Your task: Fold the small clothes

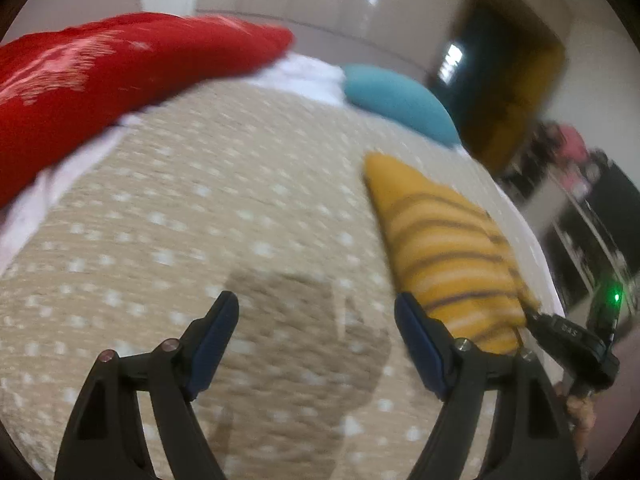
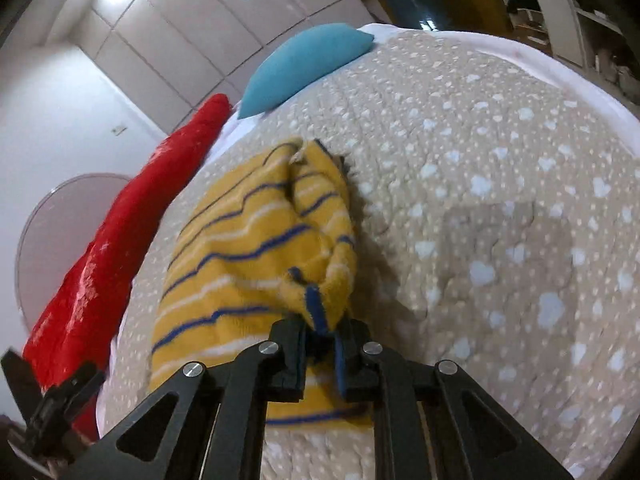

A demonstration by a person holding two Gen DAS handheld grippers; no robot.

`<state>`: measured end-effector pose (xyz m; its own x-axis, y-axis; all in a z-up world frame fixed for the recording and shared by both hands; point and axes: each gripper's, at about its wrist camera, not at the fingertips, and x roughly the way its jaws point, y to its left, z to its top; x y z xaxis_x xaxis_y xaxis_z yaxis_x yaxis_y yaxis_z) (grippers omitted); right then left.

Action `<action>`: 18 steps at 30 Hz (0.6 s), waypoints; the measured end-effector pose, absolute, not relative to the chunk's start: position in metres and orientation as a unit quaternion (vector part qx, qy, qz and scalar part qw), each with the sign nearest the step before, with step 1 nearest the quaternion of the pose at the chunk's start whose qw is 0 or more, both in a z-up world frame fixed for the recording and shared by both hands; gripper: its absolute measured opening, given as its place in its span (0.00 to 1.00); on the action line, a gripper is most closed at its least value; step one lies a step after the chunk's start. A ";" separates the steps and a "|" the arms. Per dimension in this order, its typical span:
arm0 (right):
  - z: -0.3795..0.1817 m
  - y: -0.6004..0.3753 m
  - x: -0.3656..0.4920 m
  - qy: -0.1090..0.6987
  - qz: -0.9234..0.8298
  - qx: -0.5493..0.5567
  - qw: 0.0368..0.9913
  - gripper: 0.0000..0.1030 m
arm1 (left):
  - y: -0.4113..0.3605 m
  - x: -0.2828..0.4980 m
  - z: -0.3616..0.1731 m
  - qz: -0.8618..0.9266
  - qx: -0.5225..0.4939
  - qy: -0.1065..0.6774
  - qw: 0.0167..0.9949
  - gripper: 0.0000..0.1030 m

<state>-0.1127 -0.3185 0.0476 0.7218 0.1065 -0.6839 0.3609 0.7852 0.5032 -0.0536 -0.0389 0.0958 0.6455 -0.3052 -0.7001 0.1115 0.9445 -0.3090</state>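
A small yellow garment with dark blue and white stripes lies bunched on the beige spotted bedspread. My right gripper is shut on the near edge of the garment and lifts that edge. In the left wrist view the same garment lies at the right, touching the right fingertip. My left gripper is open and empty above the bedspread. The right gripper's body shows at the far right of that view.
A red cushion lies along the bed's left edge and a teal pillow at the far end. Both also show in the right wrist view, the red cushion and the teal pillow. Shelves stand beyond the bed's right side.
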 end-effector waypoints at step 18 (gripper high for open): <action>0.035 -0.323 -0.167 0.349 -0.011 0.355 0.867 0.14 | -0.172 0.007 0.056 -0.192 -0.009 0.473 0.860 0.84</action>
<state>-0.1666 -0.3228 0.0353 0.7562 0.2296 -0.6128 0.2662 0.7475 0.6086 0.0072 -0.1724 0.0562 0.4798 -0.3386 -0.8094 0.3208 0.9264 -0.1974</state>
